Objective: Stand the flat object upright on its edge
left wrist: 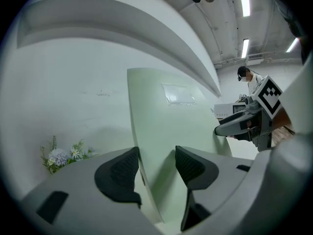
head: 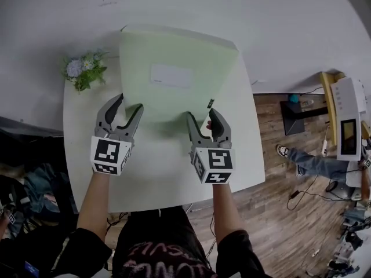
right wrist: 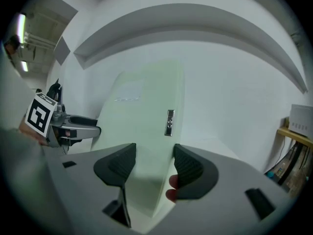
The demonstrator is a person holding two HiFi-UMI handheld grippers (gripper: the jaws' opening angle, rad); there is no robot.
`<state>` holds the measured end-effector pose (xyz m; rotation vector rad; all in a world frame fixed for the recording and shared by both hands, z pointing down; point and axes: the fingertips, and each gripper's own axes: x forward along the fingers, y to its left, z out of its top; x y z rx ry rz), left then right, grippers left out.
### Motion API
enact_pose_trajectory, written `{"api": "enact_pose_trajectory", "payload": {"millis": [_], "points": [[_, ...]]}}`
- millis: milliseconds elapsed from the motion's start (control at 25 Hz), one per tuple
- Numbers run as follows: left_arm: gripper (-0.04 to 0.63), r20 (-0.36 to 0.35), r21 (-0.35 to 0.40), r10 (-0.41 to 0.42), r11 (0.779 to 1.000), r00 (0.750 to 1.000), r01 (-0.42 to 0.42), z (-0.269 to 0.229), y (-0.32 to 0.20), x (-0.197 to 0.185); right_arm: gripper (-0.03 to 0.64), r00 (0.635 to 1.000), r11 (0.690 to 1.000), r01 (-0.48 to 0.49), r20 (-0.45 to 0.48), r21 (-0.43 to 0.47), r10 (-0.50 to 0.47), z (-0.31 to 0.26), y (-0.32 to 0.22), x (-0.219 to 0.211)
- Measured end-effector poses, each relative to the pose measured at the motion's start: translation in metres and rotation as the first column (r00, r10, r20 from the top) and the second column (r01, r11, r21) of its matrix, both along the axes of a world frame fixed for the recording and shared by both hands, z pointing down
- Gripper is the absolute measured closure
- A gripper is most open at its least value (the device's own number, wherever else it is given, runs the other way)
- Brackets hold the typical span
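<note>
A large pale green flat board point(head: 174, 80) stands on its lower edge on the white table point(head: 156, 178), tall and tilted slightly away toward the wall. It carries a white label point(head: 171, 75) on its face and a small dark tag point(right wrist: 169, 122) on its right side. My left gripper point(head: 128, 103) is open at the board's lower left corner, and the board's left edge point(left wrist: 142, 146) shows just beyond its left pad. My right gripper point(head: 202, 116) is open at the lower right corner, with the board point(right wrist: 142, 131) showing between its pads.
A small bunch of flowers point(head: 86, 69) lies at the table's far left corner, close to the board. A white wall rises right behind the table. To the right the table ends above a wooden floor with a white and yellow device point(head: 348, 114) and a person's leg point(head: 313, 162).
</note>
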<state>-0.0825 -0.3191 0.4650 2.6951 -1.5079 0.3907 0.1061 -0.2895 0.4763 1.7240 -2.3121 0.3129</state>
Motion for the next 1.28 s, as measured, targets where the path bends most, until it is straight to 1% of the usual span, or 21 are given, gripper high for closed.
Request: {"api": "enact_pose_trajectory", "payload": {"millis": [160,280,480,600,800,960,1280], "points": [[0.347,-0.003,0.054,-0.005,0.999,1.000,0.005,0.003,0.006,-0.001,0.364,1.000,0.999,-0.018,0.008,0.041,0.017,0.009,0.008,0.002],[0.347,-0.005,0.077,-0.003,0.997,1.000,0.003,0.004,0.011,0.000,0.364,1.000,0.997,-0.021,0.010,0.069,0.020,0.009,0.013,0.002],[0.348,-0.005,0.073,0.001,0.997,1.000,-0.001,0.006,0.014,-0.002,0.364,1.000,0.997,-0.016,0.000,0.069,0.016,0.010,0.016,0.000],[0.348,0.014,0.055,-0.013,0.998,1.000,0.012,0.009,0.020,-0.004,0.364,1.000,0.998,-0.003,-0.001,0.064,0.003,0.011,0.021,-0.001],[0.348,0.013,0.073,-0.061,0.996,0.998,0.060,0.004,0.029,-0.002,0.364,0.999,0.995,0.040,-0.008,0.088,-0.039,0.007,0.022,0.001],[0.347,0.031,0.079,-0.090,0.993,0.995,0.087,0.008,0.041,-0.005,0.364,0.998,0.992,0.070,0.002,0.107,-0.070,0.006,0.033,-0.002],[0.348,0.049,0.094,-0.110,0.990,0.993,0.105,0.014,0.059,-0.007,0.364,0.996,0.988,0.093,-0.010,0.123,-0.092,0.011,0.043,-0.002]]}}
